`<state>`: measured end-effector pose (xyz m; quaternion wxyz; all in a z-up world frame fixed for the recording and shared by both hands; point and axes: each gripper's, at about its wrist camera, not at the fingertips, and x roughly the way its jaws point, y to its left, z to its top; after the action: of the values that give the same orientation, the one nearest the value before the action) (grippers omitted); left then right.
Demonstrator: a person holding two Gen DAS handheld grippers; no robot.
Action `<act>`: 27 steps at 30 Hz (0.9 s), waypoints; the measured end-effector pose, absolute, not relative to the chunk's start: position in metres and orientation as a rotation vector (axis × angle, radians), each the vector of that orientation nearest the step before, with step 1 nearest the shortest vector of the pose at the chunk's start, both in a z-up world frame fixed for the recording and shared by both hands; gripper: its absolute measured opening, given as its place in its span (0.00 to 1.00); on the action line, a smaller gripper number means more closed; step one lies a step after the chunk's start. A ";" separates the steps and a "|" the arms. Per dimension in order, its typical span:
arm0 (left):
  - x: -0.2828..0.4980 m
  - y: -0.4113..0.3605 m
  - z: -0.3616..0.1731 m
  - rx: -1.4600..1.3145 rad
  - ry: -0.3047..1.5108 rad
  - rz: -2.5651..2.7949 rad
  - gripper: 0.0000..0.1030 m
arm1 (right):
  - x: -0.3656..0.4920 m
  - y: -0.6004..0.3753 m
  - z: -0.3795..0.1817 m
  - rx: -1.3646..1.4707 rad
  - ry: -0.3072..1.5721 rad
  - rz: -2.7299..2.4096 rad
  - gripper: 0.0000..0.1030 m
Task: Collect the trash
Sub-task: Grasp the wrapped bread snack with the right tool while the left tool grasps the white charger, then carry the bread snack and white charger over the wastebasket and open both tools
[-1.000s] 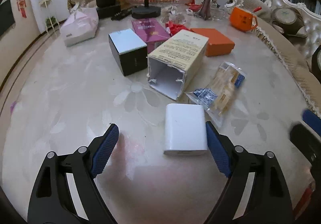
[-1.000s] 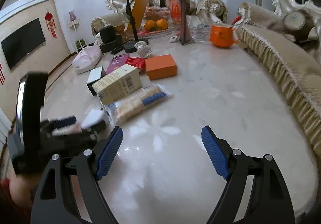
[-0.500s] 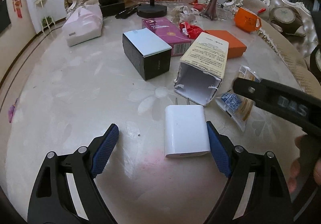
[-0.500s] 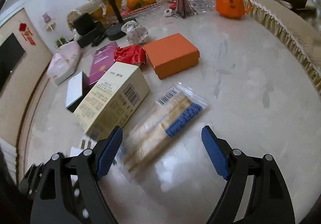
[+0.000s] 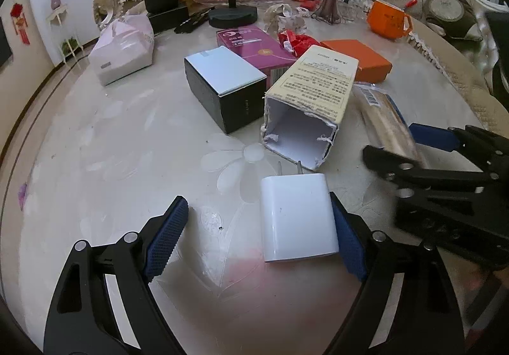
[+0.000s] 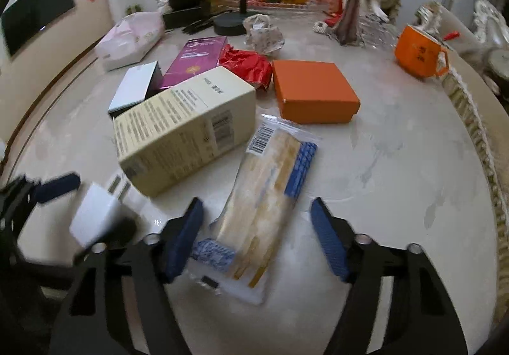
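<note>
a: wrapper (image 6: 267, 196) first. it lies flat on the table (image 6: 397, 164), just beside the cream box (image 6: 187, 129), and your right gripper (image 6: 254, 240) is astride its near end.

b: are the jaws on it yet?

a: no. they have just been closing, but both pads sit clear of the plastic, with a wider gap on the far side. keep them low so they pinch the pack across its width and don't skate over the film.

b: and the left gripper (image 5: 257, 231)?

a: jaws wide apart. the white charger (image 5: 297, 216) lies between them, touching or nearly touching one pad, with the other pad well away, so nothing is clamped. i'd judge that charger is no trash. leave it lying.

b: anything to watch?

a: the film looks slippery and soft, so squeeze near the middle of the bulge, not the flat sealed end. lift straight up, or the wrapper may drag against the cream box. your two grippers sit close together, so move one at a time.
</note>
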<state>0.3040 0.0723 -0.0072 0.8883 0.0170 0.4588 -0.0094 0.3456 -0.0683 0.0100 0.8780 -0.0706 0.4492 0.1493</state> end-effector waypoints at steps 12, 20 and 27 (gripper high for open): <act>0.278 0.080 0.006 -0.048 0.894 -0.046 0.37 | 0.326 -0.111 0.023 0.076 0.887 0.448 0.31; 0.185 0.075 0.027 -0.041 0.809 -0.083 0.37 | 0.247 -0.151 0.045 0.211 0.809 0.560 0.31; 0.051 0.057 0.034 -0.077 0.778 -0.169 0.37 | 0.132 -0.154 0.046 0.173 0.798 0.707 0.31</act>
<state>0.0510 0.0566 0.0338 0.9210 -0.0375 0.3788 -0.0825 0.1323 -0.1536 0.0464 0.8577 0.0823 0.3798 0.3367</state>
